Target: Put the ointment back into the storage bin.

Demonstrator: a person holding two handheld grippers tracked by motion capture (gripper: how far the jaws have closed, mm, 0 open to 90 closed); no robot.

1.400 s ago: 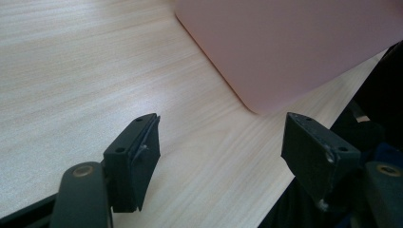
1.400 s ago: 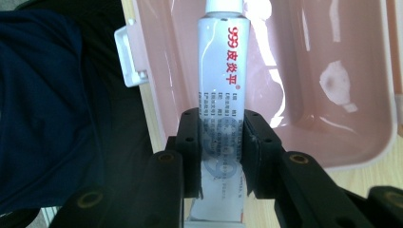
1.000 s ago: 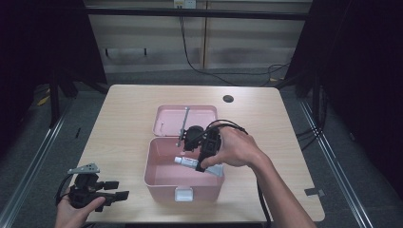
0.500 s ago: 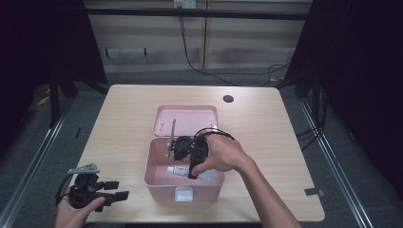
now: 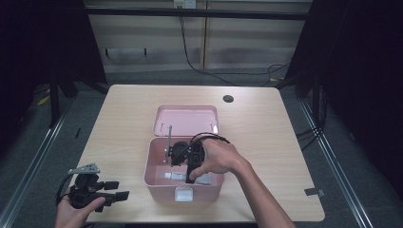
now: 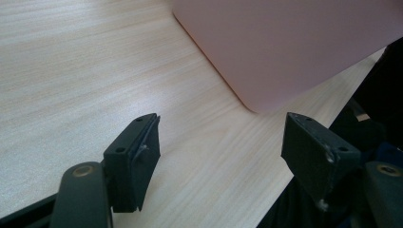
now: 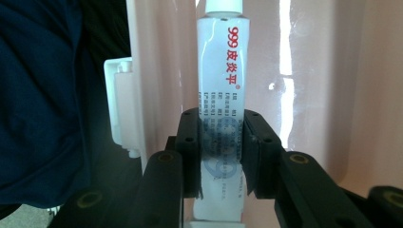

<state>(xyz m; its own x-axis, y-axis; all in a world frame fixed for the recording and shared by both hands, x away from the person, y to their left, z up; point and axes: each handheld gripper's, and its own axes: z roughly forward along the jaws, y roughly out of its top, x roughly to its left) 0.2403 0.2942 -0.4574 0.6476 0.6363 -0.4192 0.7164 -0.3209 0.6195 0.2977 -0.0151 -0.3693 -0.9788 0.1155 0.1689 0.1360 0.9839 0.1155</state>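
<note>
The right hand-held gripper [image 7: 221,154] pinches a white tube [image 7: 222,71] inside the pink box [image 5: 157,183] near the surface's front edge; lowering it flat before release seems wise; the left hand-held gripper [image 6: 228,156] rests spread.

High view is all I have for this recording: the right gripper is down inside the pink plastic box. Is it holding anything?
Observer: Yes. In the right gripper view the right gripper has its jaws shut on a white ointment tube with red print, clamped across its lower body.
Operator: Which way does the tube's cap point?
Observer: Away from the jaws, towards the top of that view; the white cap lies against the glossy inside of the pink plastic box.
Operator: And the left gripper, is it open?
Observer: Yes. In the left gripper view the left gripper has its jaws wide apart with nothing between them, above the light wooden table, near a rounded outside corner of the box.
</note>
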